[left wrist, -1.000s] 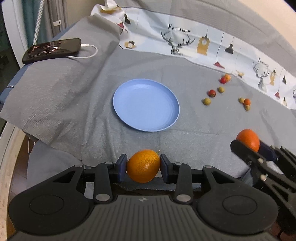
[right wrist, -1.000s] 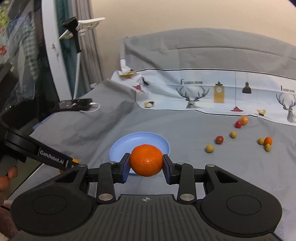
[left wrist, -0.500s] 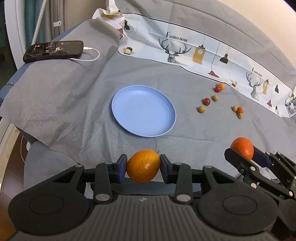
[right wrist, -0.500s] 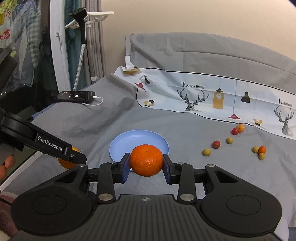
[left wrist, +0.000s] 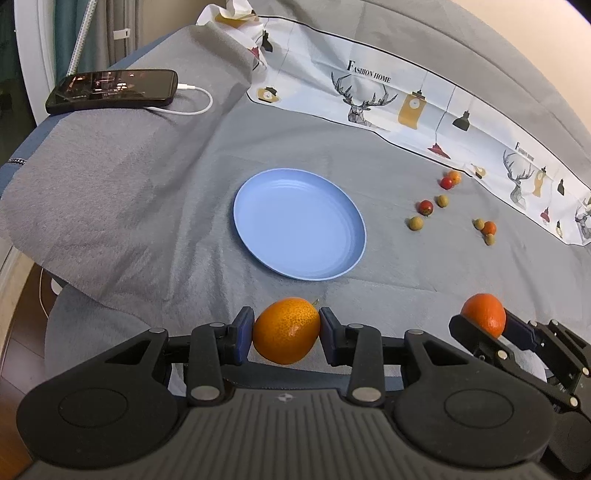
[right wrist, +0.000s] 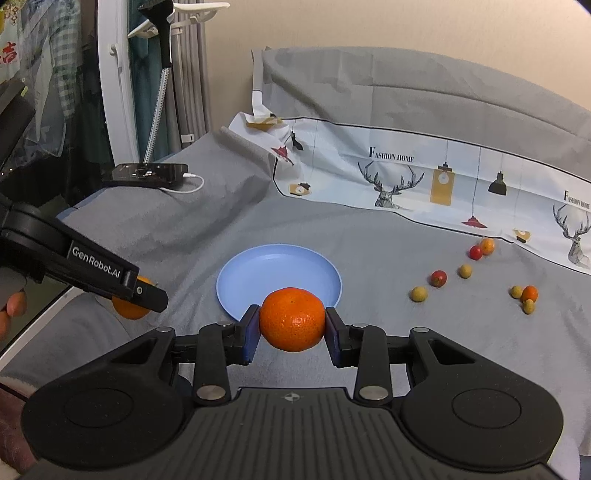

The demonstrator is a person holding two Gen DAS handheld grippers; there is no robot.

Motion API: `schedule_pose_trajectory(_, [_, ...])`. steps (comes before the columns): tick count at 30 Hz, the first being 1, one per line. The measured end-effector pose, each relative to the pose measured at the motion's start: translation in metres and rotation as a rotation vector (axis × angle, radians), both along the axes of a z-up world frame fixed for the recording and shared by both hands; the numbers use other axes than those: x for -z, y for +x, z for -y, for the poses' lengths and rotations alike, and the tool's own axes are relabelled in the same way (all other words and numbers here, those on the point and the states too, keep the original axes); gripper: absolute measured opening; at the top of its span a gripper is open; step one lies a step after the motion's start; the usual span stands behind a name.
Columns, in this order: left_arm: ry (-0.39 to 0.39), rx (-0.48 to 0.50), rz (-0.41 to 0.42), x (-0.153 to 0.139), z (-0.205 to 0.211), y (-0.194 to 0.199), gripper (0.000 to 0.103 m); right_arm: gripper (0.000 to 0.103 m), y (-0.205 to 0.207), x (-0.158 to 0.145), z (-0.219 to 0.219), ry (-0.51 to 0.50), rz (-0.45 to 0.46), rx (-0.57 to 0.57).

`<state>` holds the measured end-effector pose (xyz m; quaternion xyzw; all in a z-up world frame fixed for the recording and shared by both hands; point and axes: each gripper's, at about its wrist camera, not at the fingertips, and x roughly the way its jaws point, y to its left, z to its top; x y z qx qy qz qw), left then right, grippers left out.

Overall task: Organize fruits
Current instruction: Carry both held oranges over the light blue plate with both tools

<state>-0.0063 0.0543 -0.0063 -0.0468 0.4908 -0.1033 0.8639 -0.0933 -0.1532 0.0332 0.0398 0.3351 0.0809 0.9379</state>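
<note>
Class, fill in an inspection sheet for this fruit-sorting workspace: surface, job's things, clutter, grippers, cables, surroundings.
Surface: grey cloth with a printed deer sheet along the far edge.
Job's things: blue plate, bare; eight small fruits scattered right of it.
Clutter: phone on the far left corner.
Grippers: left gripper shut on a yellowish orange; right gripper shut on a deep-orange mandarin.
Cables: white charging cable plugged into the phone.
Surroundings: curtains, beige wall.
</note>
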Motion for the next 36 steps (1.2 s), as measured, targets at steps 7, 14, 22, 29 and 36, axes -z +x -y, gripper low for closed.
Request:
schedule_pose_trajectory(7, [0.004, -0.003, -0.017, 0.005, 0.003, 0.016, 0.042, 0.038, 0.011, 0.008, 0.003, 0.007, -0.031, 0.003])
schedule_pose_trajectory(14, [0.029, -0.001, -0.031, 0.011, 0.01, 0.038, 0.042, 0.038, 0.031, 0.018, 0.005, 0.021, -0.06, 0.015])
schedule_pose_trajectory(22, [0.065, 0.004, -0.042, 0.02, 0.023, 0.083, 0.042, 0.038, 0.072, 0.037, 0.002, 0.055, -0.109, 0.008])
schedule_pose_trajectory(29, [0.103, 0.017, -0.077, 0.046, 0.041, 0.132, 0.042, 0.038, 0.117, 0.069, -0.009, 0.036, -0.16, -0.008])
schedule_pose_trajectory(36, [0.176, 0.015, -0.12, 0.082, 0.051, 0.178, 0.042, 0.038, 0.158, 0.1, -0.013, 0.012, -0.207, -0.028])
